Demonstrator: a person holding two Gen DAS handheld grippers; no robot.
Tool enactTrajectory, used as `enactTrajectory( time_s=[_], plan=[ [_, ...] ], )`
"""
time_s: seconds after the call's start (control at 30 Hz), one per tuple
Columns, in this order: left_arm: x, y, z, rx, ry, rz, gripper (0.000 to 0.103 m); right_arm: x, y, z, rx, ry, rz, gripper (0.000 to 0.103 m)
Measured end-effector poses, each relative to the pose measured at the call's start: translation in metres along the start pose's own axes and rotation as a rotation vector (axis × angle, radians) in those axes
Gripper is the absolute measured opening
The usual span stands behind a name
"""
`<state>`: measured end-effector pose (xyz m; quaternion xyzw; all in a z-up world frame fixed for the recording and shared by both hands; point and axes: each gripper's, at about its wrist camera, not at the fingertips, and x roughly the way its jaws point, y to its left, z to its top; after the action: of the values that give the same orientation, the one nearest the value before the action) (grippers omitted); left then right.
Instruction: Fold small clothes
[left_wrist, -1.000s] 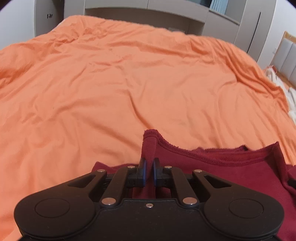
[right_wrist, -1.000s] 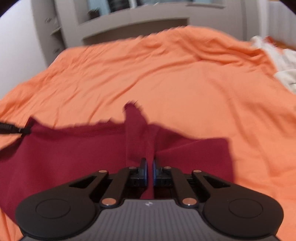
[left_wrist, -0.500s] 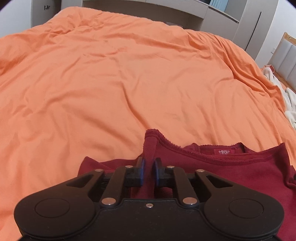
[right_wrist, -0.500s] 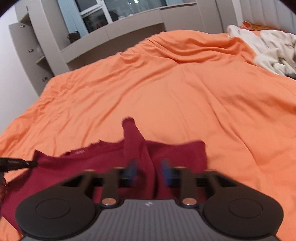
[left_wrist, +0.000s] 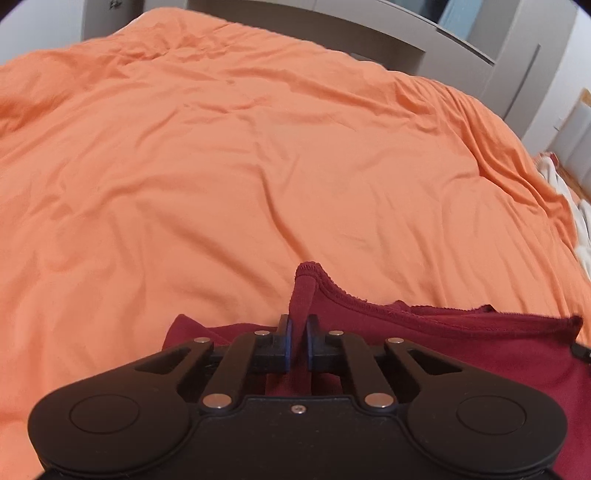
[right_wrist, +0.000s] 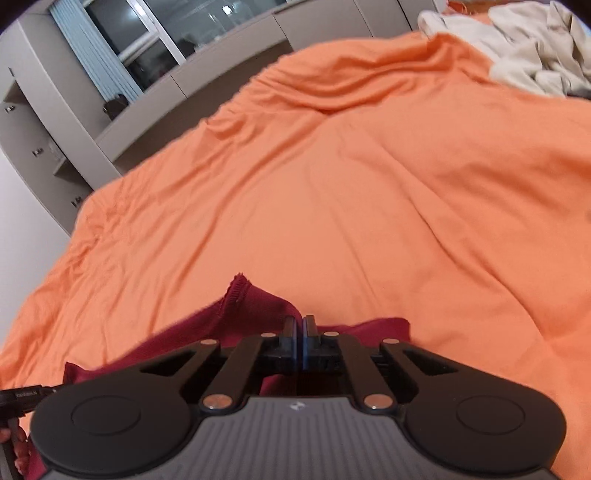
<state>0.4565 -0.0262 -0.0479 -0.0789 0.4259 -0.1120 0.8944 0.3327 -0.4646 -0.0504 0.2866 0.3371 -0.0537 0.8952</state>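
Observation:
A dark red garment (left_wrist: 461, 343) lies on the orange bedcover (left_wrist: 221, 184), near its front edge. My left gripper (left_wrist: 298, 332) is shut on a raised fold at the garment's hemmed edge, and the cloth stands up between the pads. In the right wrist view the same garment (right_wrist: 255, 314) peaks just left of the fingers. My right gripper (right_wrist: 300, 332) is shut, pads almost together, and the cloth runs into the thin gap between them. The tip of the left gripper (right_wrist: 18, 397) shows at that view's left edge.
The orange bedcover (right_wrist: 369, 203) stretches wide and wrinkled ahead of both grippers. A heap of pale cloth (right_wrist: 535, 48) lies at its far right. Grey cabinets and a window (right_wrist: 147, 48) stand beyond the bed.
The right gripper opened around the standing fold, then shut again, and its view rolled and shifted over the bed. The left gripper kept its hold on the garment's edge.

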Motion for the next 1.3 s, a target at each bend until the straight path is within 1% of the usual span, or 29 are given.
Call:
enactTrajectory(
  time_s=[0.1, 0.17, 0.2, 0.23, 0.27, 0.3, 0.33, 0.37, 0.43, 0.47, 0.5, 0.53, 0.6, 0.67, 0.77, 0.83, 0.9, 0.97, 1.03, 1.13, 1.2, 1.3],
  plan=[
    [0.004, -0.002, -0.001, 0.015, 0.019, 0.008, 0.009, 0.008, 0.004, -0.005, -0.045, 0.014, -0.012, 0.003],
    [0.002, -0.004, -0.001, 0.029, 0.018, 0.003, 0.014, 0.007, 0.010, -0.006, -0.082, 0.011, -0.014, 0.007],
    [0.000, -0.006, 0.000, 0.034, 0.019, 0.001, 0.023, 0.005, 0.012, -0.006, -0.092, 0.008, -0.012, 0.012],
    [-0.003, -0.007, 0.000, 0.039, 0.016, 0.007, 0.034, 0.002, 0.014, -0.006, -0.098, 0.004, -0.011, 0.017],
    [-0.006, -0.009, 0.001, 0.047, 0.010, 0.016, 0.041, -0.002, 0.017, -0.006, -0.104, 0.002, -0.011, 0.024],
    [-0.010, -0.011, 0.001, 0.060, 0.006, 0.024, 0.058, -0.006, 0.020, -0.007, -0.113, -0.002, -0.010, 0.044],
    [-0.015, -0.014, 0.001, 0.074, 0.000, 0.032, 0.075, -0.013, 0.023, -0.008, -0.123, -0.011, -0.010, 0.059],
    [-0.021, -0.018, 0.001, 0.089, -0.012, 0.041, 0.080, -0.019, 0.027, -0.009, -0.142, -0.023, -0.011, 0.063],
    [-0.036, -0.025, -0.001, 0.119, -0.044, 0.055, 0.095, -0.033, 0.036, -0.013, -0.190, -0.034, -0.033, 0.076],
    [-0.044, -0.027, -0.002, 0.128, -0.056, 0.065, 0.097, -0.040, 0.041, -0.016, -0.212, -0.039, -0.060, 0.080],
    [-0.052, -0.030, -0.005, 0.133, -0.065, 0.079, 0.102, -0.048, 0.046, -0.019, -0.230, -0.048, -0.084, 0.088],
    [-0.061, -0.031, -0.008, 0.136, -0.078, 0.089, 0.102, -0.055, 0.050, -0.023, -0.243, -0.059, -0.095, 0.095],
    [-0.077, -0.032, -0.018, 0.137, -0.087, 0.097, 0.102, -0.073, 0.056, -0.035, -0.258, -0.075, -0.106, 0.103],
    [-0.092, -0.033, -0.032, 0.143, -0.083, 0.092, 0.102, -0.086, 0.062, -0.050, -0.270, -0.082, -0.132, 0.103],
    [-0.109, -0.032, -0.057, 0.148, -0.080, 0.110, 0.102, -0.100, 0.068, -0.075, -0.298, -0.109, -0.252, 0.103],
    [-0.117, -0.032, -0.072, 0.148, -0.080, 0.149, 0.102, -0.105, 0.069, -0.086, -0.321, -0.125, -0.314, 0.103],
    [-0.123, -0.033, -0.082, 0.152, -0.076, 0.195, 0.102, -0.104, 0.070, -0.096, -0.373, -0.115, -0.373, 0.103],
    [-0.129, -0.032, -0.089, 0.156, -0.076, 0.225, 0.102, -0.100, 0.070, -0.105, -0.429, -0.111, -0.445, 0.103],
    [-0.133, -0.030, -0.093, 0.155, -0.072, 0.234, 0.102, -0.100, 0.066, -0.110, -0.442, -0.108, -0.449, 0.103],
    [-0.137, -0.027, -0.099, 0.136, -0.065, 0.227, 0.102, -0.102, 0.061, -0.114, -0.430, -0.118, -0.434, 0.103],
    [-0.140, -0.026, -0.101, 0.129, -0.065, 0.224, 0.102, -0.107, 0.061, -0.115, -0.429, -0.135, -0.433, 0.103],
    [-0.147, -0.025, -0.104, 0.125, -0.083, 0.234, 0.103, -0.120, 0.072, -0.117, -0.445, -0.177, -0.424, 0.103]
  ],
)
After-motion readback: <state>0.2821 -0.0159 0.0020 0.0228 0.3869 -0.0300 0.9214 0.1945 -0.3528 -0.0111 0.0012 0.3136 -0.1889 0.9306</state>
